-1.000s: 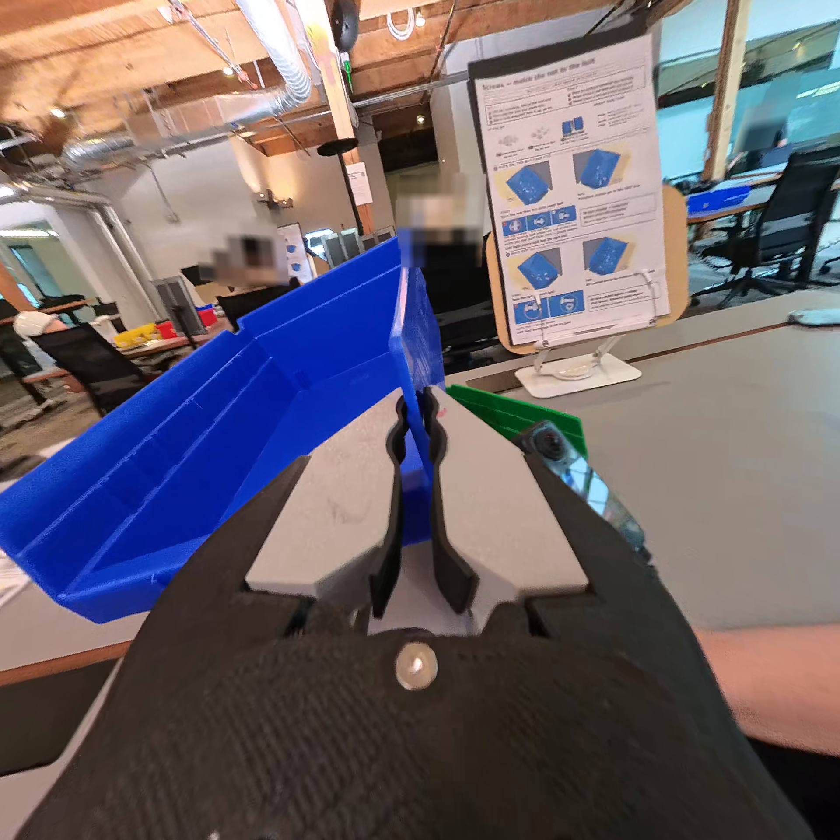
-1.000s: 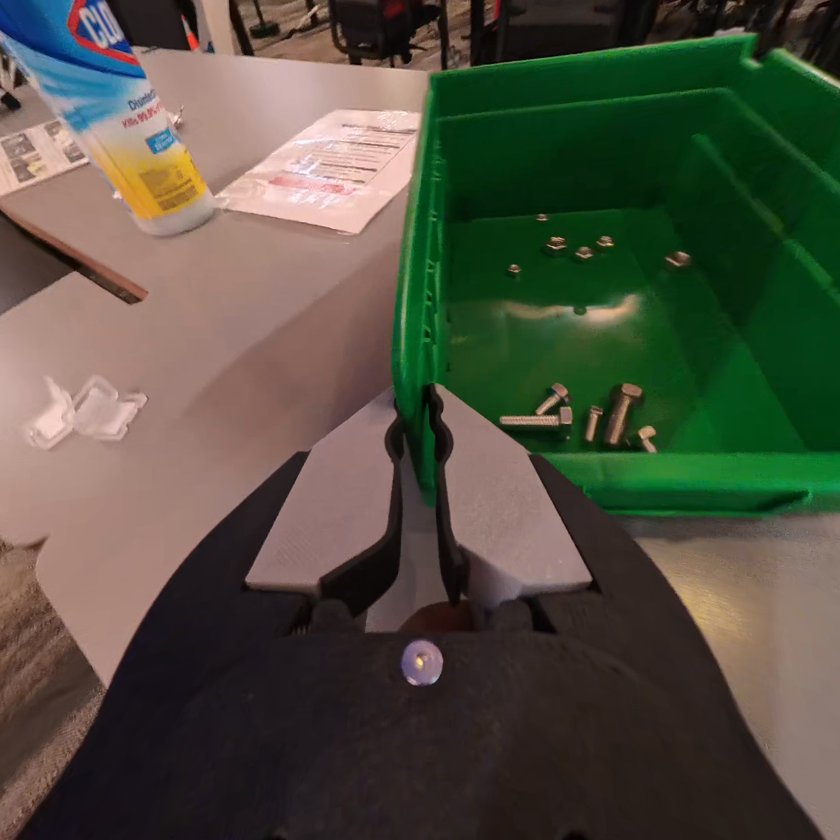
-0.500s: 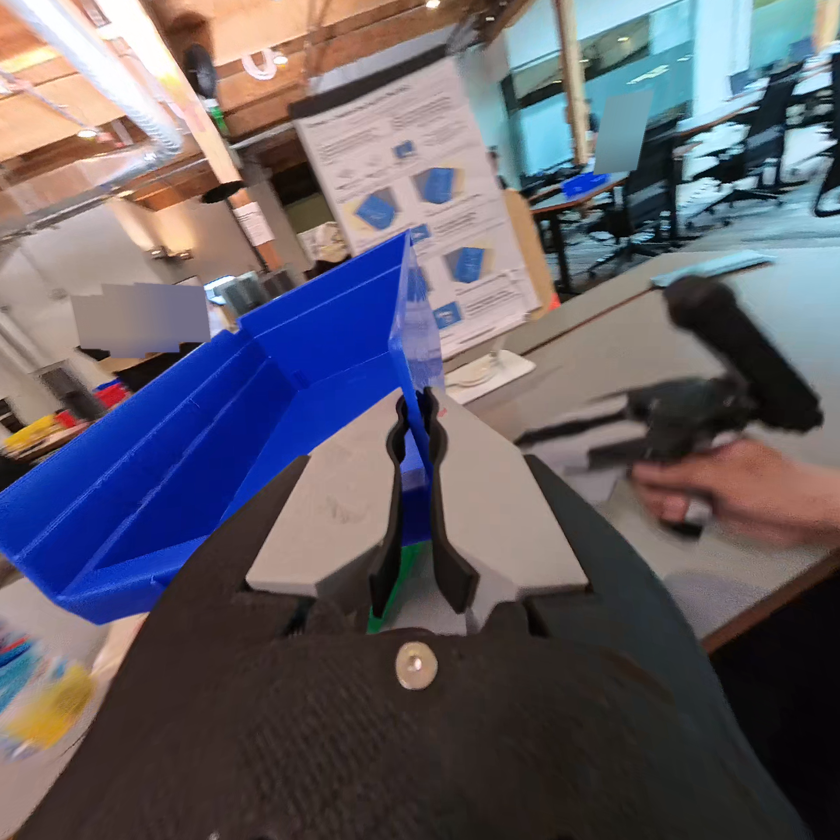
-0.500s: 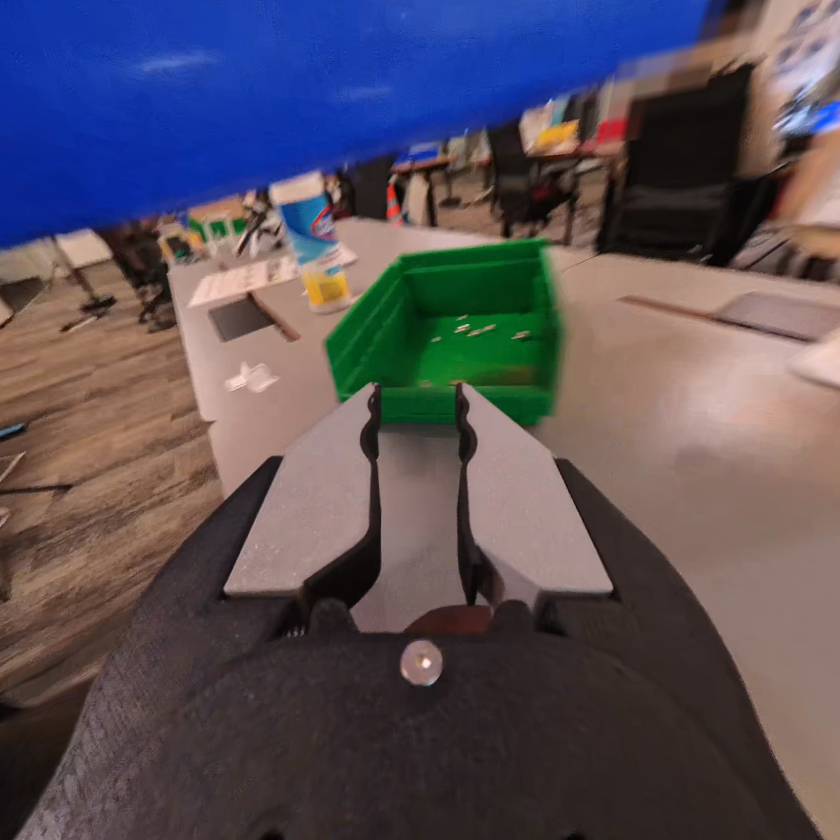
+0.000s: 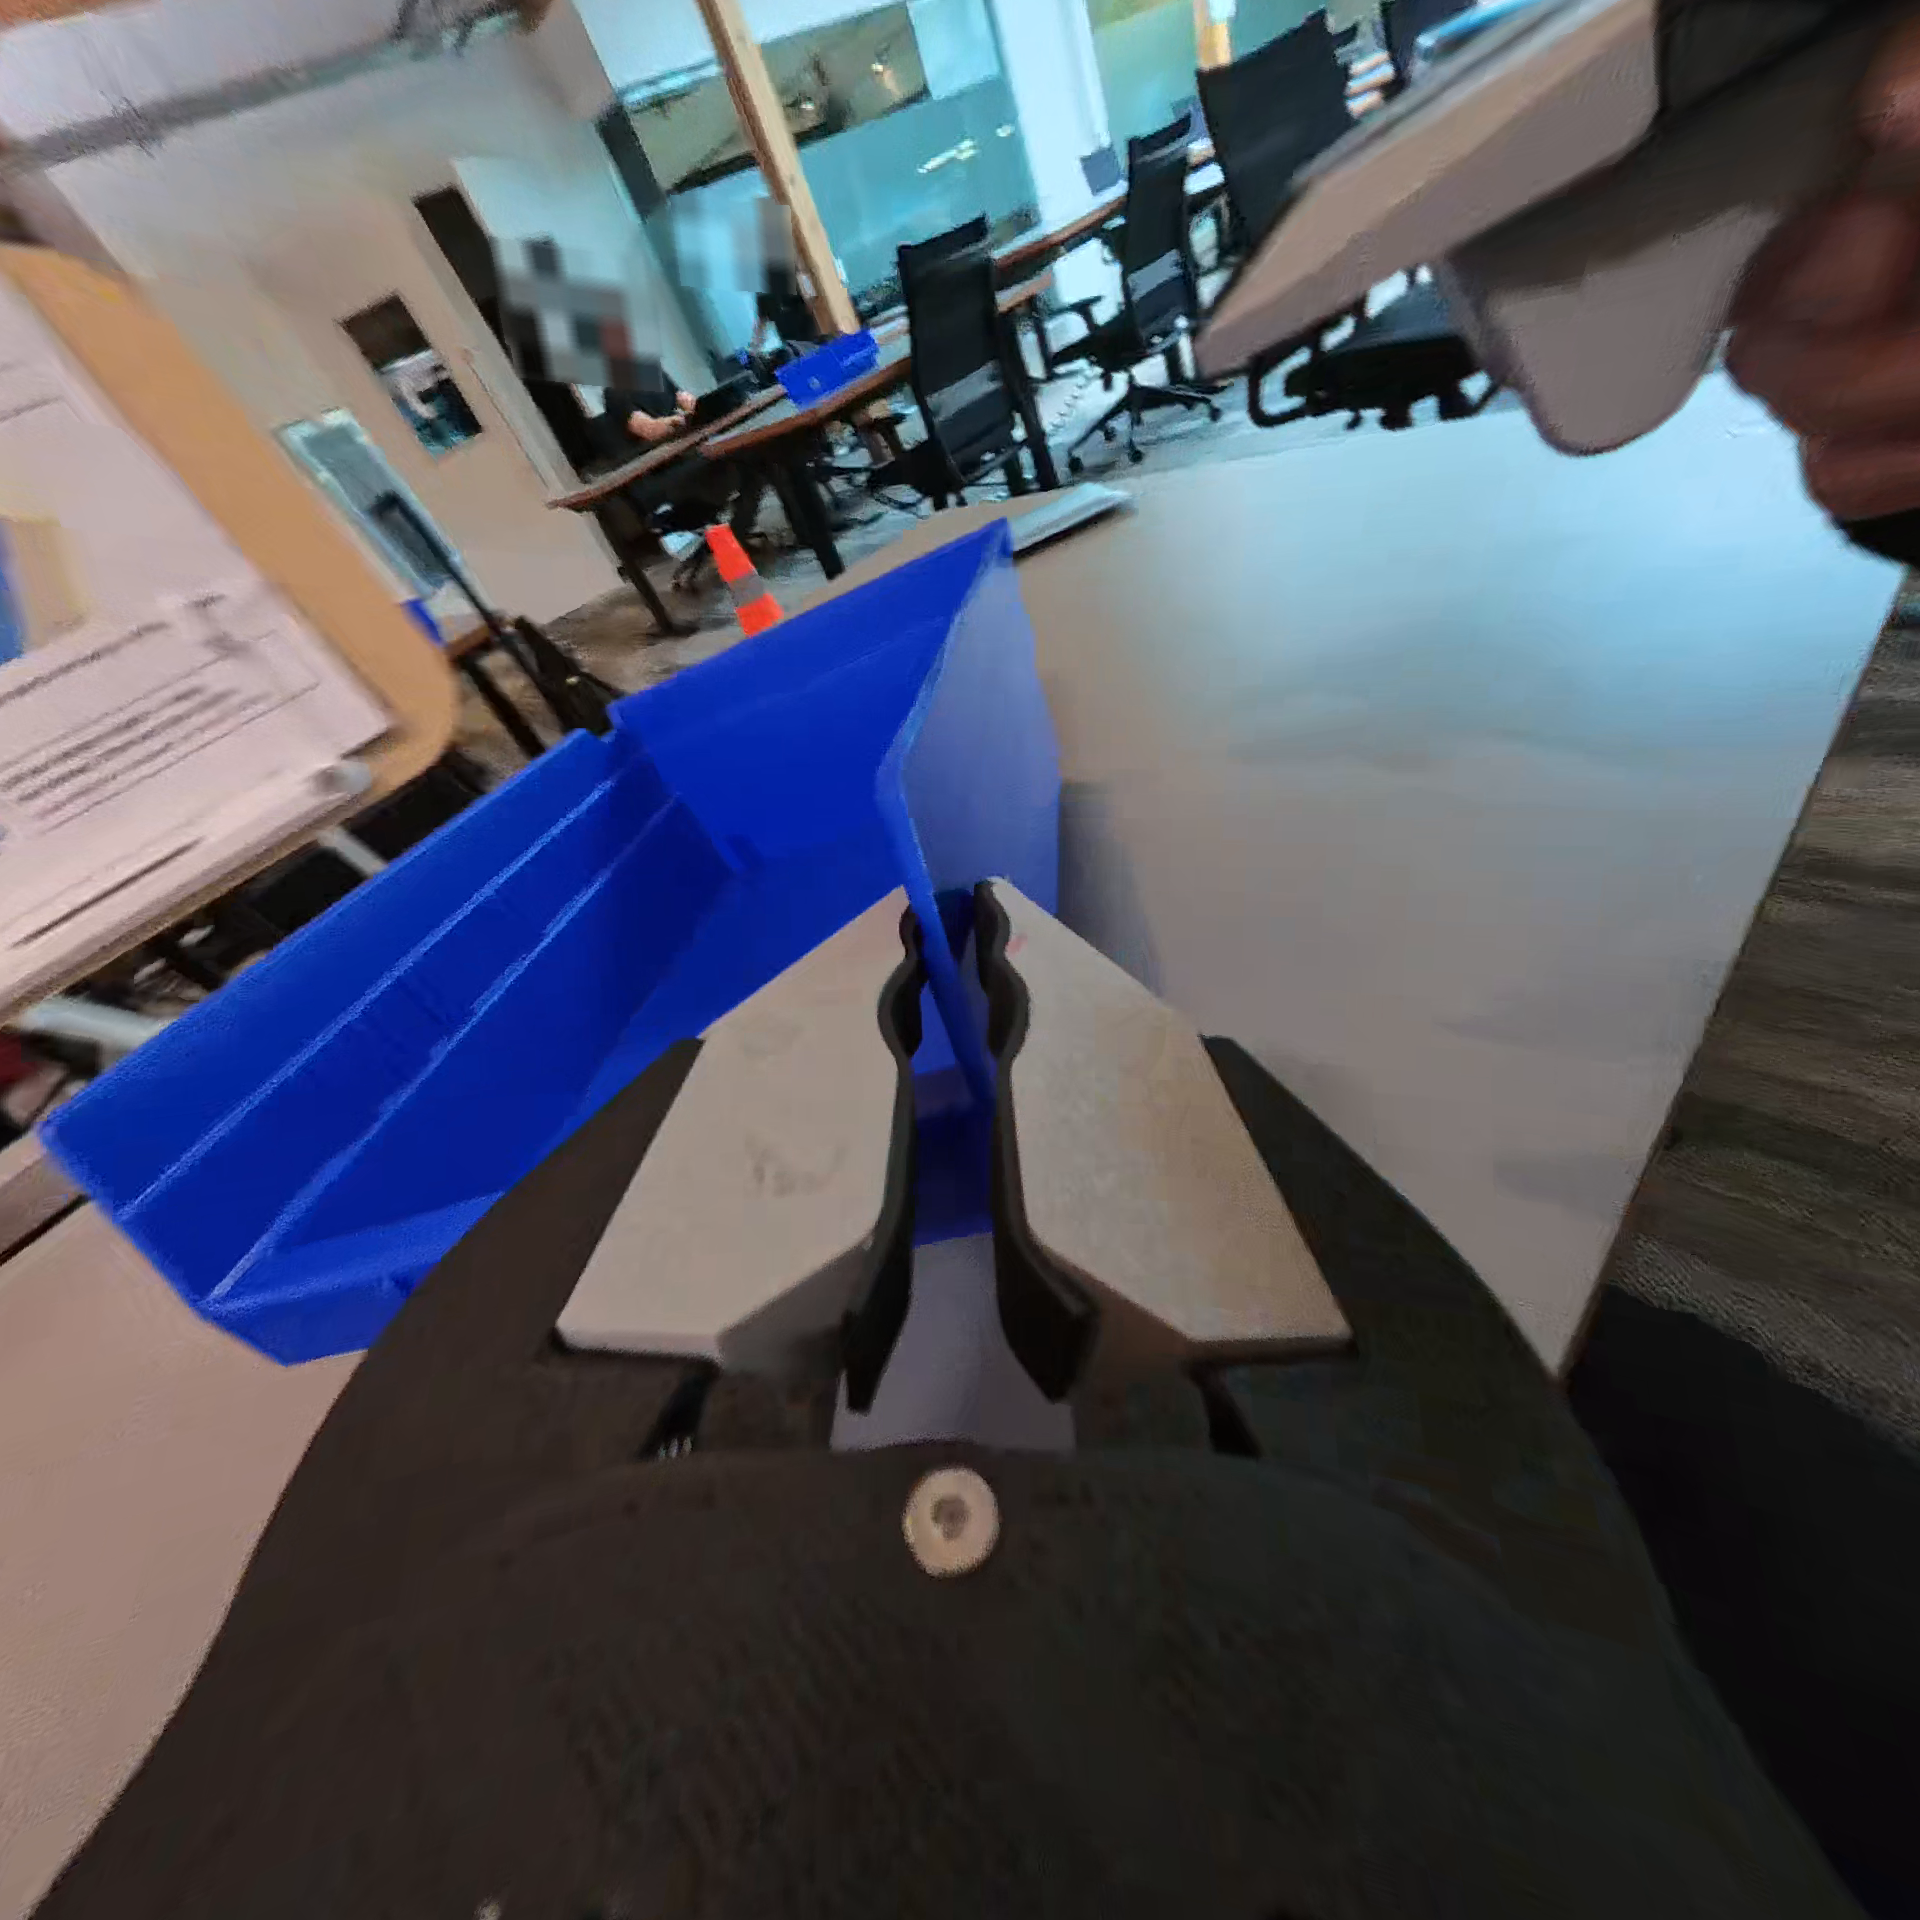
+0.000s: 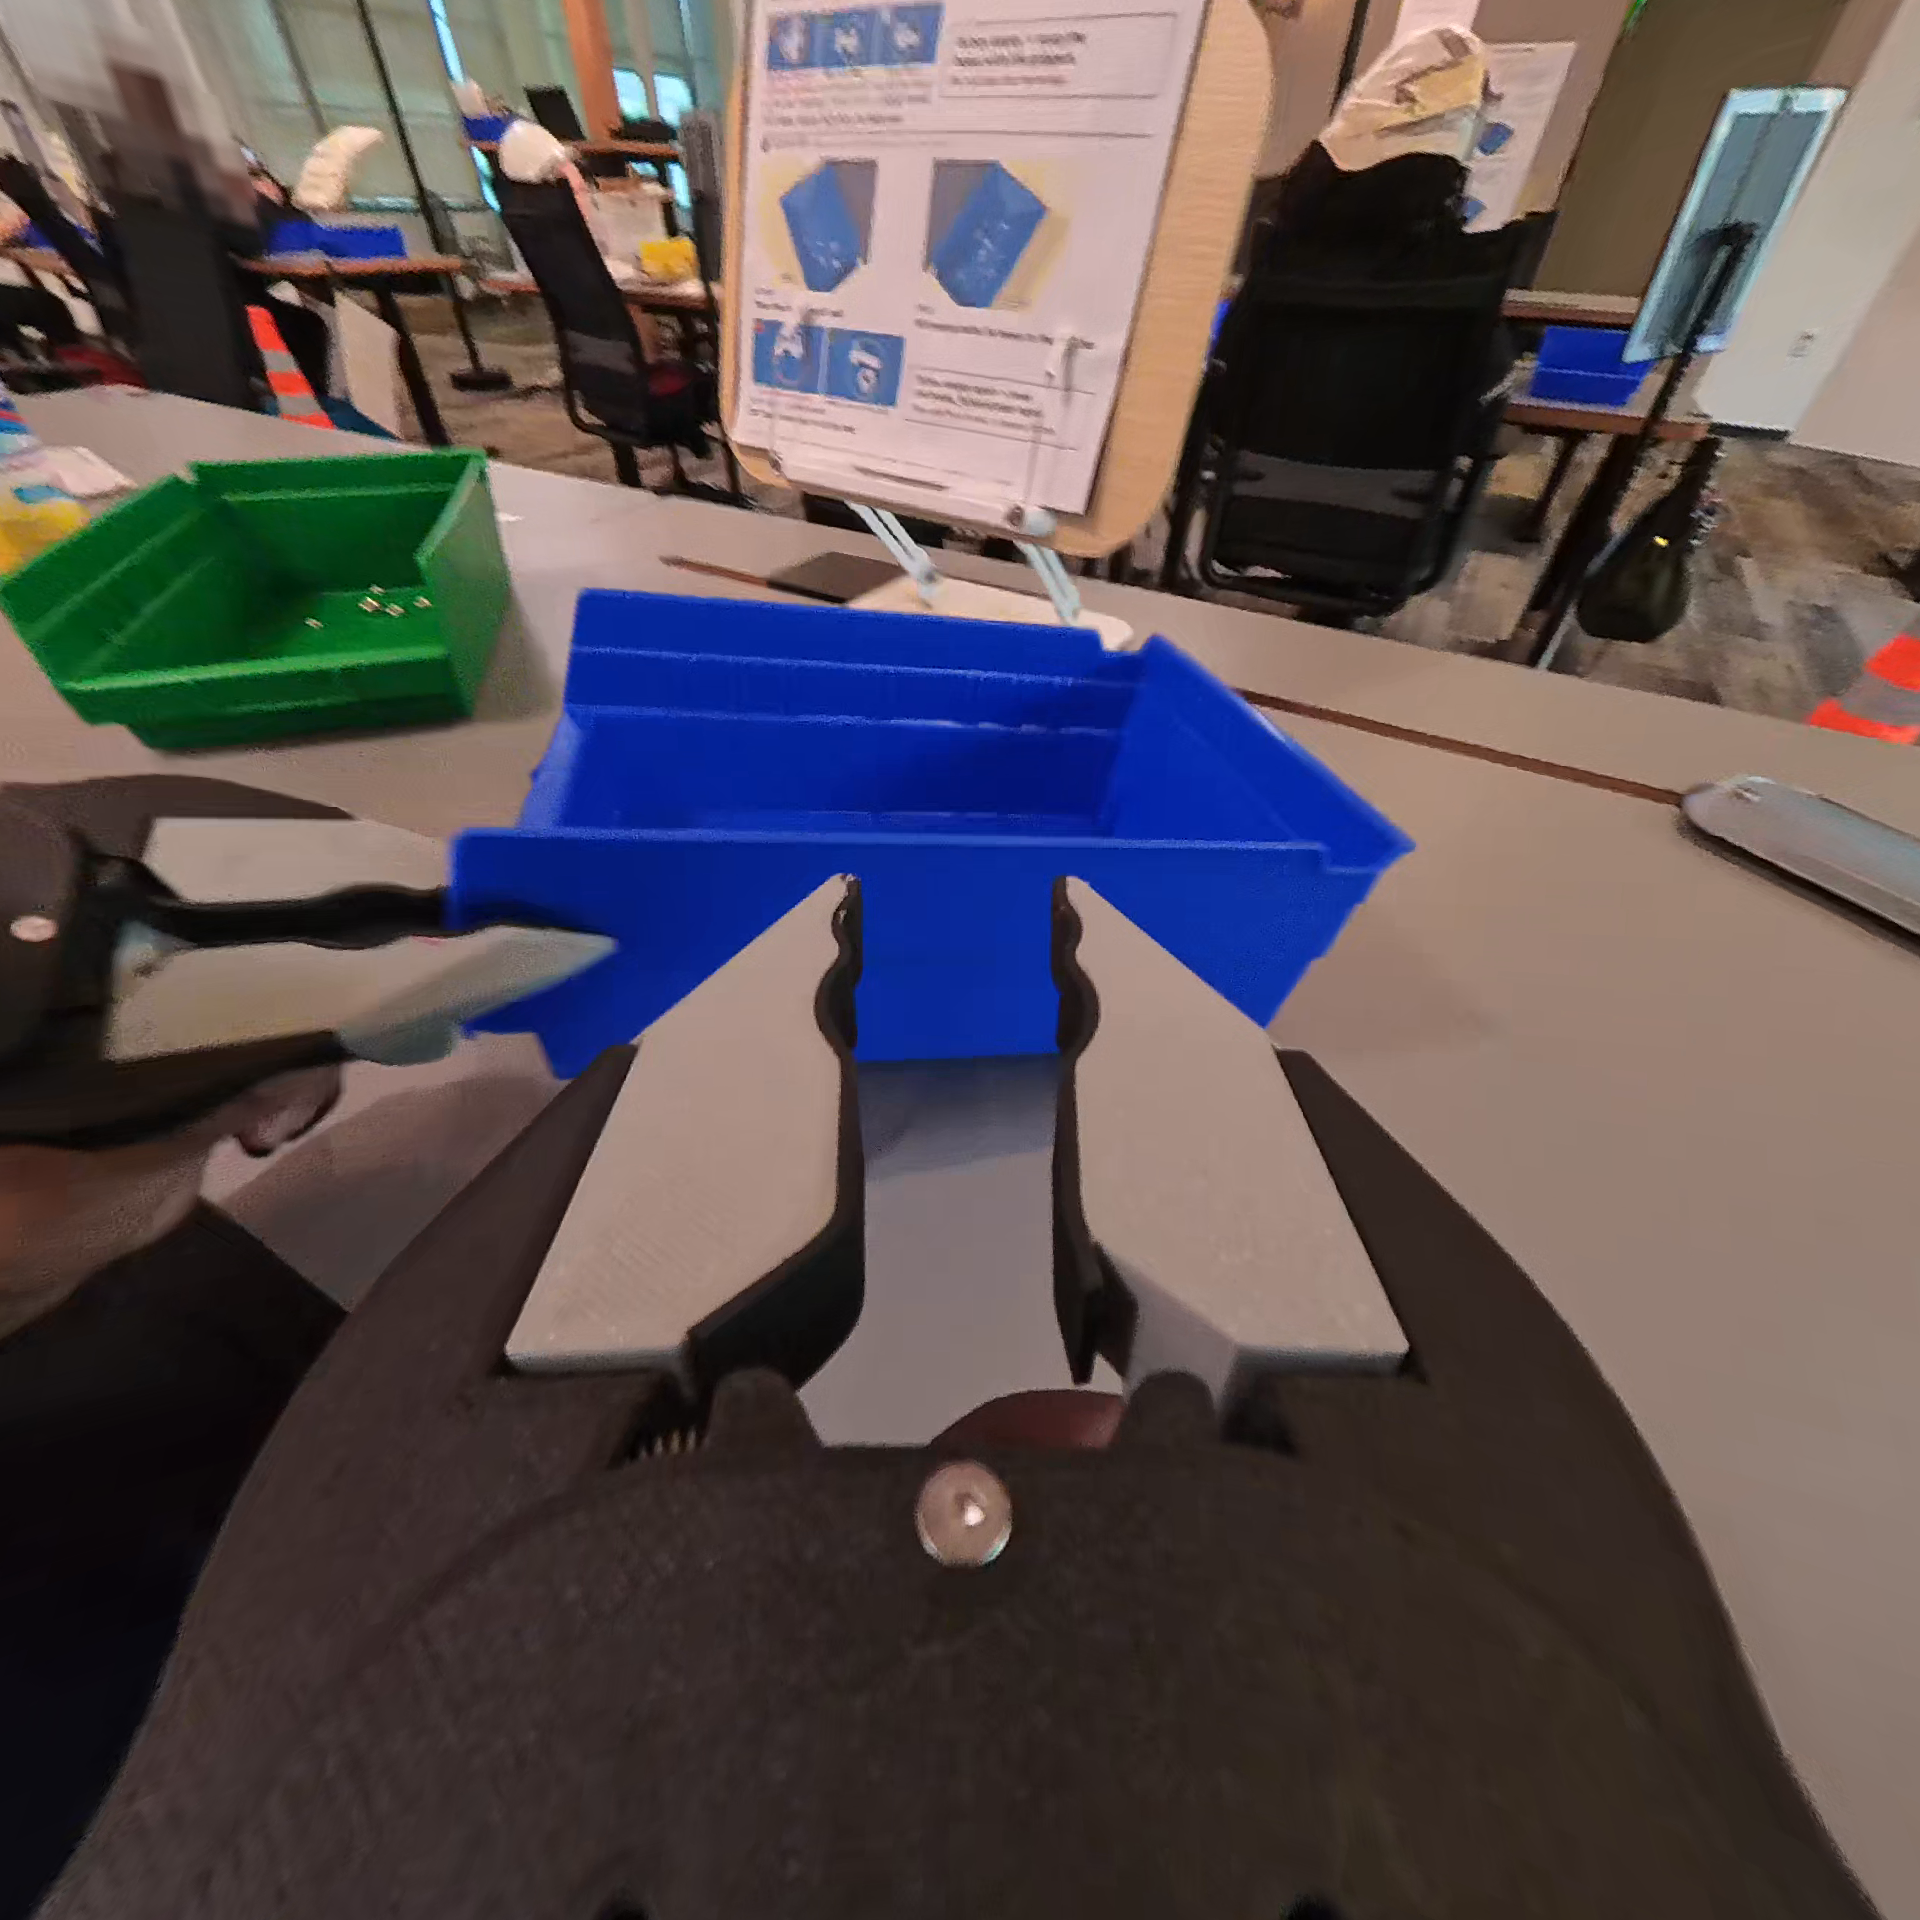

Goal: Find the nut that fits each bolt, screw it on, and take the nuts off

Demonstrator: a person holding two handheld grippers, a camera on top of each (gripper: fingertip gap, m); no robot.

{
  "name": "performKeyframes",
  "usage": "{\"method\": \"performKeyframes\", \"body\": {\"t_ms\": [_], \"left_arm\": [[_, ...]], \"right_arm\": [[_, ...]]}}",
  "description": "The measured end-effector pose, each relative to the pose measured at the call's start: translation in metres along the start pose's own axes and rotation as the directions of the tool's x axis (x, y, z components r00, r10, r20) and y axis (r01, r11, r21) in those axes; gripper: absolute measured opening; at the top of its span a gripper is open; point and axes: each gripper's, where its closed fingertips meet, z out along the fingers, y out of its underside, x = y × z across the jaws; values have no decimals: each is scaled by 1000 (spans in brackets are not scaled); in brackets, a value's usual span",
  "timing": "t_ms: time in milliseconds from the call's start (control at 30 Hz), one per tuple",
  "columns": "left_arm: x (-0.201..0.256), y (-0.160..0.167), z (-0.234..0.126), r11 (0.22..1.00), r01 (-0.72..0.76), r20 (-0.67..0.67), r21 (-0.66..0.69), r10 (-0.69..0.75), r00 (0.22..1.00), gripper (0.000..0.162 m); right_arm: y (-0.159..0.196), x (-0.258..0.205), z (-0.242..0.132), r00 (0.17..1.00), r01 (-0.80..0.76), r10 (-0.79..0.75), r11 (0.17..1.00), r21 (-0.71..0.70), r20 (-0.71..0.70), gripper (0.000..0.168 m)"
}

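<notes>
Two grippers show across the views, and only one has hold of anything.

Left wrist view: the left gripper (image 5: 951, 925) is closed on the thin side wall of the blue bin (image 5: 436, 1049), the wall running edge-on between the two fingertips, one inside the bin and one outside. The bin's inside shows bare ribbed walls and floor. The grey table (image 5: 1455, 831) spreads away to the right. At the top right corner a blurred grey finger of the right gripper (image 5: 1527, 260) juts in, with the hand (image 5: 1849, 343) that holds it beside it. A printed sheet on a tan board (image 5: 187, 644) stands at the left edge, out of focus.

Right wrist view: the right gripper (image 6: 951, 904) has its jaws parted wide with nothing between them, pointing at the long near wall of the blue bin (image 6: 935, 935). The left gripper (image 6: 520, 935) comes in from the left and grips the bin's left end. Whether the bin's base is flat on the table (image 6: 1610, 1143) or slightly raised is hard to tell from here. The green bin (image 6: 260, 613) sits well apart at the far left; small nuts (image 6: 379, 603) lie on its floor, and the bolts are not visible from this angle. The instruction sheet on its stand (image 6: 966, 249) is behind the blue bin.
</notes>
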Motion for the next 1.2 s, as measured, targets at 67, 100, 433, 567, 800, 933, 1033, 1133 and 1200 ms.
{"method": "performKeyframes", "body": {"t_ms": [67, 100, 433, 567, 800, 933, 1033, 1133, 1200], "left_arm": [[36, 6, 36, 999, 22, -111, -41, -27, 993, 4], [52, 11, 49, 996, 50, -170, -78, -63, 983, 6], [-40, 52, -63, 960, 216, -249, -180, -257, 934, 67], [-214, 135, -117, 875, 225, 110, -428, -197, 974, 77], [-305, 250, -168, 510, 289, 210, -810, -208, 955, 77], [-313, 266, -204, 439, 184, 141, -879, -128, 982, 27], [-299, 266, -237, 439, 70, -1, -896, -159, 987, 25], [-288, 268, -275, 458, -181, -250, -870, -94, 964, 24], [-284, 265, -292, 494, -235, -314, -837, -82, 946, 23]], "right_arm": [[7, 16, -10, 998, 15, -17, 999, -38, -57, 34], [8, 22, -16, 996, 19, -22, 999, -45, -81, 33], [42, -43, -14, 993, 115, -111, 977, -180, 29, 34], [52, -73, 25, 991, 126, -117, 976, -178, 64, 36], [91, -28, 61, 985, 116, -156, 915, -386, -72, 0], [111, 58, 21, 892, 159, -346, 843, -514, -291, 14], [122, 128, -7, 825, 102, -389, 816, -569, -410, 13], [122, 136, -13, 900, -63, -178, 850, -523, -398, 27], [95, 107, -2, 950, -82, -40, 926, -369, -310, 38]]}}
